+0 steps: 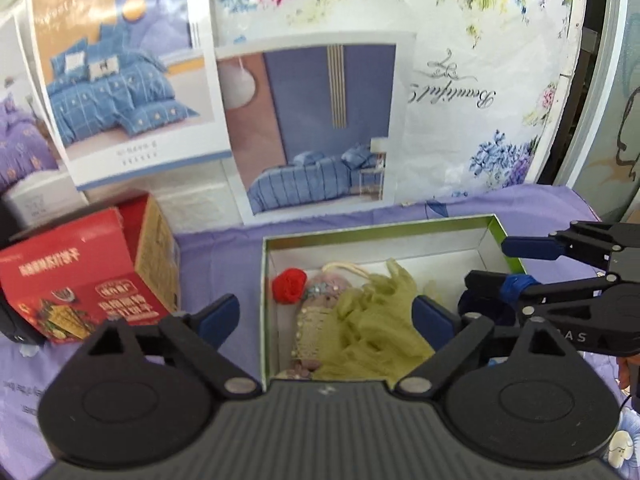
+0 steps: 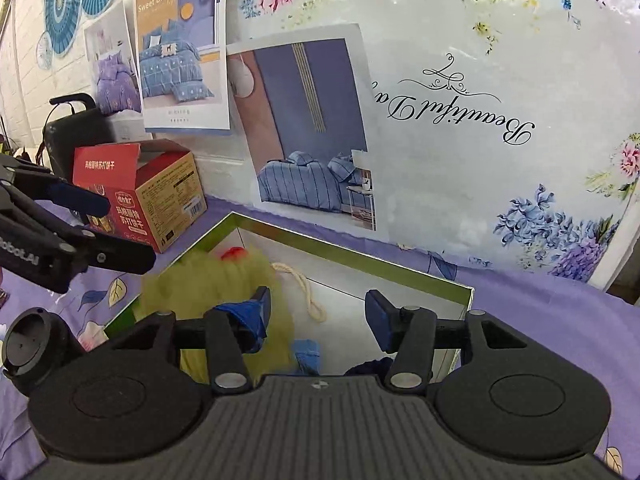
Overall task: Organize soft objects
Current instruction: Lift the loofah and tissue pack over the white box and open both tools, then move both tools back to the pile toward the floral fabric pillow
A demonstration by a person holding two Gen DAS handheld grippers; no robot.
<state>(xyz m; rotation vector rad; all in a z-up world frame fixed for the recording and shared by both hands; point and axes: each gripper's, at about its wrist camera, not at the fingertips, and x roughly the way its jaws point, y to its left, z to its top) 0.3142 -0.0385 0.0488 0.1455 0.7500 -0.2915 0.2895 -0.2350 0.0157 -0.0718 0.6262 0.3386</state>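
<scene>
An open white box with a green rim [image 1: 376, 229] [image 2: 360, 254] lies on the purple sheet. Inside lie a red fabric flower [image 1: 289, 285] [image 2: 232, 255], a beaded pink pouch with a cord [image 1: 314, 320] and crumpled green tulle [image 1: 372, 332] [image 2: 224, 276]. My left gripper [image 1: 326, 316] [image 2: 108, 232] hangs open over the box's near left part with nothing between its fingers. My right gripper [image 2: 319, 314] [image 1: 516, 264] is over the box's right end, jaws apart. A blue cloth [image 2: 242, 318] [image 1: 516, 283] clings to one finger, and more blue cloth [image 2: 306, 354] lies below.
A red and tan cardboard carton [image 1: 80, 280] [image 2: 148, 196] stands open to the left of the box. Bedding posters and a floral package [image 2: 480, 120] line the back wall. A black case [image 2: 76, 132] stands at the far left.
</scene>
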